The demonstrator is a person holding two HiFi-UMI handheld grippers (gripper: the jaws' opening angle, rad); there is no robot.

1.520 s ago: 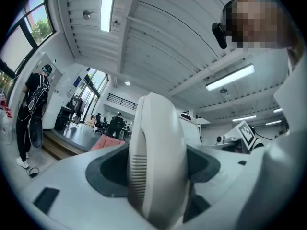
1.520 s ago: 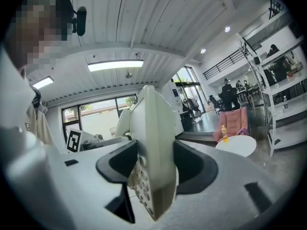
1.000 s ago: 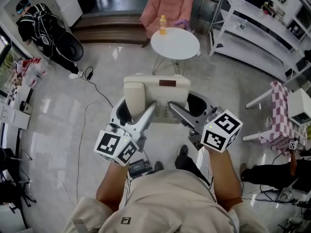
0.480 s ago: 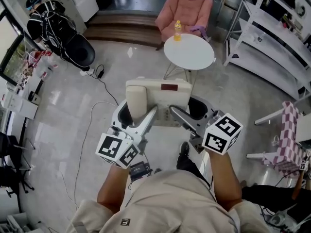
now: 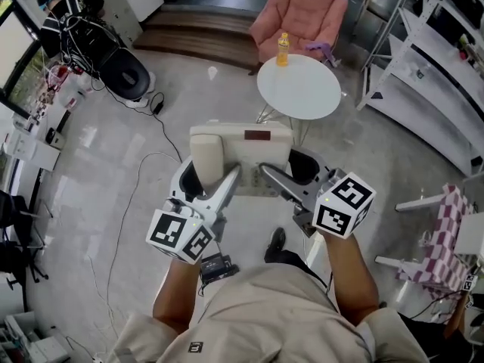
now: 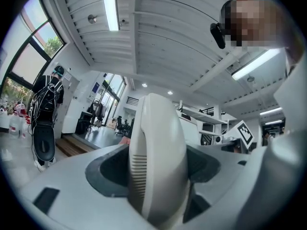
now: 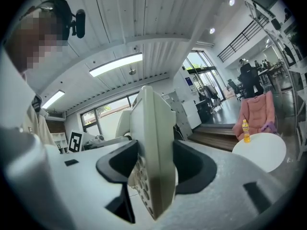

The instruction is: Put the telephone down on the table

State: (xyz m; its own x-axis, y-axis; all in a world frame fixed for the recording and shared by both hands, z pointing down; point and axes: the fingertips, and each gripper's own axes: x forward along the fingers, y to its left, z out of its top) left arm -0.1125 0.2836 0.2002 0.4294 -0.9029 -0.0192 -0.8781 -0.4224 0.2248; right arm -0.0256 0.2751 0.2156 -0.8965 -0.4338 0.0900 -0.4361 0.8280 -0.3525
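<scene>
Clamping the cream telephone [image 5: 253, 151], left gripper [image 6: 156, 169] and right gripper [image 7: 152, 169]

The cream plastic telephone [image 5: 240, 157] is hanging above the floor between two grippers. The left hand-held gripper [image 5: 208, 174] is gripping its handset [image 5: 208, 153] at the left, and the right hand-held gripper [image 5: 291, 169] is gripping its right edge. The round white desk [image 5: 299, 89] is standing beyond the telephone, well apart from it, and is carrying the yellow plastic bottle [image 5: 283, 49] at its far left rim. The pink upholstered armchair [image 5: 300, 17] is sitting behind the desk.
</scene>
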